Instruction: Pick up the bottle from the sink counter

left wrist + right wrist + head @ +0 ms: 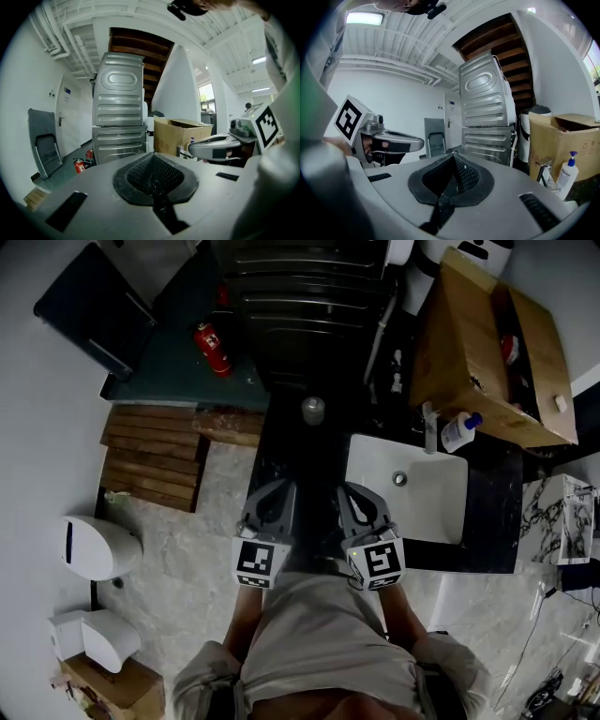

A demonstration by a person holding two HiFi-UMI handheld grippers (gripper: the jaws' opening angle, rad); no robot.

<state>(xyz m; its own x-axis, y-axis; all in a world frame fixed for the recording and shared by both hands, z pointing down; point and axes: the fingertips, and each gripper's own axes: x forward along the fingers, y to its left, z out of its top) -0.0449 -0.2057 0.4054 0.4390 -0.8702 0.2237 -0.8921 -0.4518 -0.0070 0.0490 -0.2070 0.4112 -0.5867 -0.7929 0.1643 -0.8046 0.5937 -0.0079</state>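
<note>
A white bottle (460, 431) with a blue pump top stands on the dark counter by the faucet (429, 427), at the far edge of the white sink (441, 507). In the right gripper view the bottle (566, 177) shows at the far right, in front of a cardboard box (562, 136). My left gripper (267, 507) and right gripper (361, 507) are side by side close to my chest, well short of the bottle. The left gripper (153, 161) is shut and holds nothing. The right gripper (452, 158) is also shut and holds nothing.
A large open cardboard box (487, 352) sits behind the bottle. Stacked metal machines (309, 296) stand ahead, with a small round can (312, 409) in front of them. On the left are a red fire extinguisher (214, 348), a wooden pallet (169, 451) and a toilet (94, 547).
</note>
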